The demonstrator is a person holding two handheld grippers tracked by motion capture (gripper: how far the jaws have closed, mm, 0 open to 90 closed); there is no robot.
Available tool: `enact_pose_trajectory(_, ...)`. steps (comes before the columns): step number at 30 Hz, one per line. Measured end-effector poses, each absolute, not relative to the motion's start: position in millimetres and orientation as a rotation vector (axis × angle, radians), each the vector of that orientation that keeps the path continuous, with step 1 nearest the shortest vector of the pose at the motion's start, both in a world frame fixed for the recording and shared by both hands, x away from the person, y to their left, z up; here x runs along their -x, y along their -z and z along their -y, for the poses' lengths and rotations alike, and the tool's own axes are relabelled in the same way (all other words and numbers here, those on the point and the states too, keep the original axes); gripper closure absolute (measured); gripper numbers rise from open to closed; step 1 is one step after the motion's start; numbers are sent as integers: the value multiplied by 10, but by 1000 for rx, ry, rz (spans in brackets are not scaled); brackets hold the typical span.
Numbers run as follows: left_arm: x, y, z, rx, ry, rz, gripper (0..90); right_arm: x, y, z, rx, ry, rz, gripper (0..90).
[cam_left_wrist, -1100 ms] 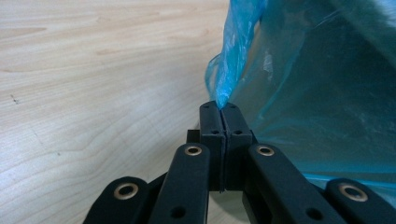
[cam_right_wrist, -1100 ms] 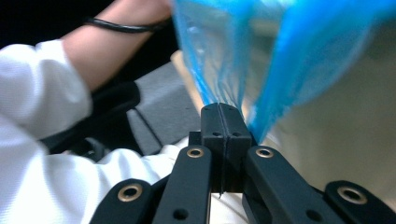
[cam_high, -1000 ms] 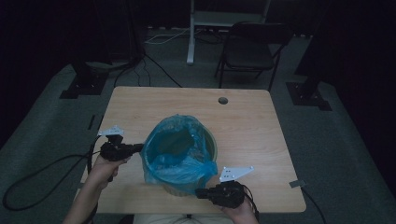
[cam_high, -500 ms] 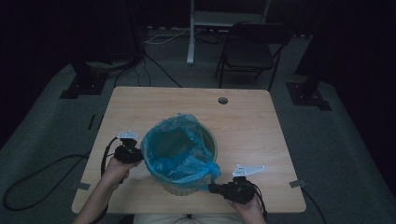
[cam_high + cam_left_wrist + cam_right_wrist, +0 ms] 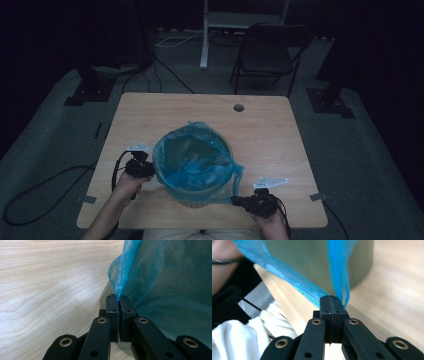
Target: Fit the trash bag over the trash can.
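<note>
I see a round, grey-green bin (image 5: 200, 192) standing near the front edge of the pale wood-grain table (image 5: 200, 112), roughly midway between its left and right edges, with a thin, crinkled blue plastic bag (image 5: 197, 162) draped inside it and folded over its rim. My left gripper (image 5: 117, 298) sits at the bin's left side, jaws pressed together on a pleated fold of the translucent film, which rises taut from the black pads. My right gripper (image 5: 333, 300) is close to the front right of the bin, near the table's front edge, jaws likewise clamped on a stretched strand of the bag that runs down from the rim in a tight blue band; in the high view that strand (image 5: 236, 182) hangs outside the bin wall. Both hands (image 5: 131, 182) come in over the front edge, so little room remains on that side, while the back half of the table is bare wood apart from 1 small round hole (image 5: 238, 107) near the back edge. Beyond the table stand a dark folding chair (image 5: 267, 52), a white post (image 5: 204, 35) and cables (image 5: 165, 75) on the grey floor. The right gripper view also catches white cloth (image 5: 239, 340) below the table's front edge.
</note>
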State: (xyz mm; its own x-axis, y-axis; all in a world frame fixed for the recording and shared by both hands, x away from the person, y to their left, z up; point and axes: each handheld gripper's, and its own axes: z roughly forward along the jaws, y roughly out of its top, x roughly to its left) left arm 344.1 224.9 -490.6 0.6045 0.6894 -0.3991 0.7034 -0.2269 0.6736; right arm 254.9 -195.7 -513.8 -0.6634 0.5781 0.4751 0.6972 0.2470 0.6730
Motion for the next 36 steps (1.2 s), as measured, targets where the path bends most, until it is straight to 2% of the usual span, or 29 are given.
enact_pose_trajectory(6,-3464,5010,-2305,-1974,2,-1185,887,-2657,5234,1953,1244,1344,2365,900)
enact_pose_trajectory(7,-3462,5025,-2323,-1953,8,-1181,888,-2679,5191,1962,1232,1341,2350,804)
enact_pose_trajectory(8,-3452,5032,-2339,-1956,8,-1183,888,-2678,5157,1981,1240,1353,2353,762)
enact_pose_trajectory(14,-3444,5027,-2407,-1947,0,-1192,891,-2731,4567,2301,1259,1641,2265,648)
enact_pose_trajectory(16,-3446,5025,-2412,-1950,-8,-1199,892,-2731,4567,2301,1259,1641,2265,648)
enact_pose_trajectory(17,-3450,5030,-2406,-1974,-18,-1197,898,-2891,4186,2339,1237,1774,2284,579)
enact_pose_trajectory(18,-3453,5037,-2394,-1985,-30,-1204,897,-2977,4089,2312,1225,1791,2290,559)
enact_pose_trajectory(25,-3464,5061,-2364,-1984,-12,-1199,896,-3677,3720,1837,1100,1774,2272,512)
enact_pose_trajectory(27,-3459,5051,-2379,-1974,2,-1188,896,-3819,3696,1680,1104,1736,2318,567)
enact_pose_trajectory(28,-3454,5042,-2389,-1976,-4,-1187,896,-3885,3697,1620,1106,1705,2338,633)
enact_pose_trajectory(29,-3447,5032,-2402,-1975,-13,-1185,896,-3940,3701,1573,1097,1672,2355,755)
enact_pose_trajectory(31,-3436,5021,-2428,-1965,-3,-1182,896,-3988,3692,1536,1123,1691,2361,899)
enact_pose_trajectory(36,-3435,5045,-2468,-1980,-14,-1204,897,-4070,3685,1478,1170,1680,2433,900)
